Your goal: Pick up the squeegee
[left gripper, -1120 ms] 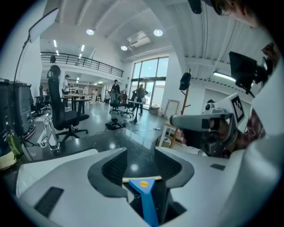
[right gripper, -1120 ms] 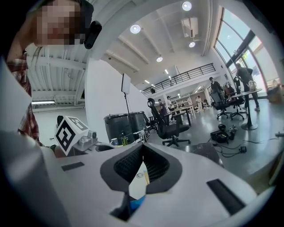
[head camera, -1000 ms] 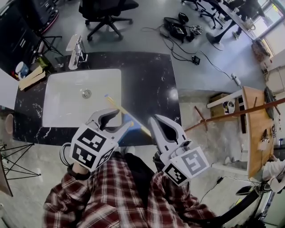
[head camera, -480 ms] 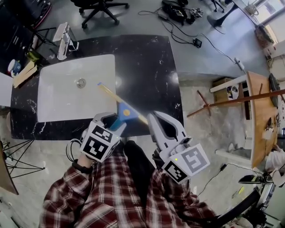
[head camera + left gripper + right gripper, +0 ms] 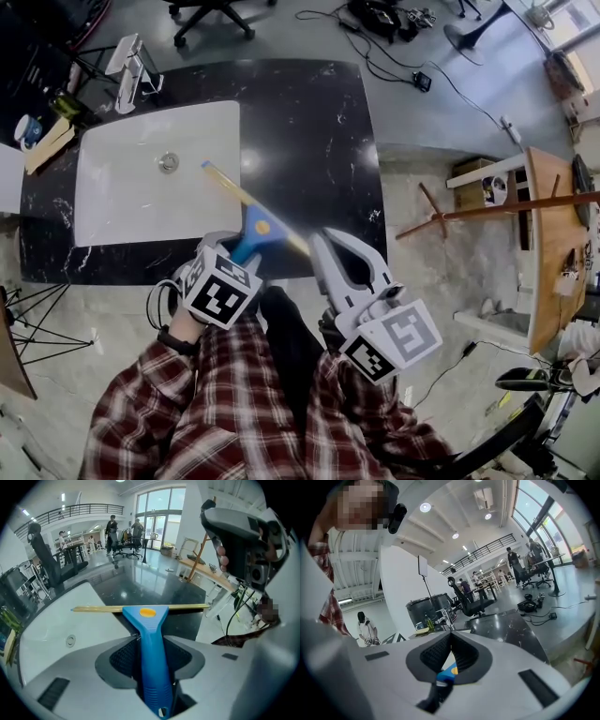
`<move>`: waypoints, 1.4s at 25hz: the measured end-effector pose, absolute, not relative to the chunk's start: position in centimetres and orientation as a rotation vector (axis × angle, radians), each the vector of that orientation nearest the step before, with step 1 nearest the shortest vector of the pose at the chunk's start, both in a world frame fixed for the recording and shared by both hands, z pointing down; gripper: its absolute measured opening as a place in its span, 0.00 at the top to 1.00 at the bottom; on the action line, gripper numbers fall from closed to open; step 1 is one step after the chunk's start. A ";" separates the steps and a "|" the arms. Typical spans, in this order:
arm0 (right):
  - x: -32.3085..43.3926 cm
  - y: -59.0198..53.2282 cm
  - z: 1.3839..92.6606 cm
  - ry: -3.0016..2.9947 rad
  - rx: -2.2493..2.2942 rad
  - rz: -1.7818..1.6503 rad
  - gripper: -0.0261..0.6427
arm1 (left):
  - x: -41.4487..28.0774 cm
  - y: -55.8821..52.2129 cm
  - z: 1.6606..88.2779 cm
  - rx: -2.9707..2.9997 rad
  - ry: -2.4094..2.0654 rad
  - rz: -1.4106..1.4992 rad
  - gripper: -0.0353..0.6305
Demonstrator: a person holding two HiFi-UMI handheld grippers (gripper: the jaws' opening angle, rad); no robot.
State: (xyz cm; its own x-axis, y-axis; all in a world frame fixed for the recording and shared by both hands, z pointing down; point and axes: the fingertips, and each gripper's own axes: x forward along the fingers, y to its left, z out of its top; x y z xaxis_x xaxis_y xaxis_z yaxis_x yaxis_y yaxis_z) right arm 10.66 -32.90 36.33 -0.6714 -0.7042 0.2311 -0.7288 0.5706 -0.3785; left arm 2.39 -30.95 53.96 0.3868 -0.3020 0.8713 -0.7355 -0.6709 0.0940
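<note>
The squeegee (image 5: 260,226) has a blue handle, an orange dot and a long yellowish blade. It is held over the front edge of the black counter (image 5: 309,122), with the blade slanting toward the white sink (image 5: 112,202). My left gripper (image 5: 246,246) is shut on the blue handle. In the left gripper view the handle (image 5: 152,663) runs up between the fingers (image 5: 119,660) of the left gripper (image 5: 151,641), and the blade (image 5: 93,608) lies crosswise beyond them. My right gripper (image 5: 323,242) hangs just right of it, shut and empty (image 5: 450,637). A bit of the squeegee (image 5: 449,671) shows behind its jaws.
A faucet (image 5: 127,66) stands at the sink's far left corner, with small items (image 5: 42,136) on the counter's left end. An office chair (image 5: 211,14) and cables (image 5: 394,23) are on the floor beyond. A wooden table (image 5: 553,253) is on the right.
My left gripper was open over the squeegee handle a second ago; it has closed on the handle and now holds it. The right gripper has stayed shut beside it.
</note>
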 end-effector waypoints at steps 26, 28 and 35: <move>8.5 -30.1 33.6 -2.773 1.128 0.608 0.94 | -0.4 -36.0 45.6 2.294 -1.108 0.701 0.74; 8.0 -29.8 33.5 -2.770 1.110 0.597 0.94 | -0.7 -36.8 43.8 2.324 -1.130 0.599 0.74; 7.3 -30.6 33.8 -2.755 1.117 0.551 0.94 | -2.0 -38.1 35.3 2.469 -1.155 0.138 0.74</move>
State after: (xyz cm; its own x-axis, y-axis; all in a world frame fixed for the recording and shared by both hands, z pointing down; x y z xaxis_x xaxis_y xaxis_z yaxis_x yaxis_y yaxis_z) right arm 7.29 -30.63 33.76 -0.7208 -0.6496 0.2418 -0.6926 0.6615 -0.2874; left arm -1.98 -38.10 35.31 0.6518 -0.7133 0.2577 -0.7540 -0.5728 0.3217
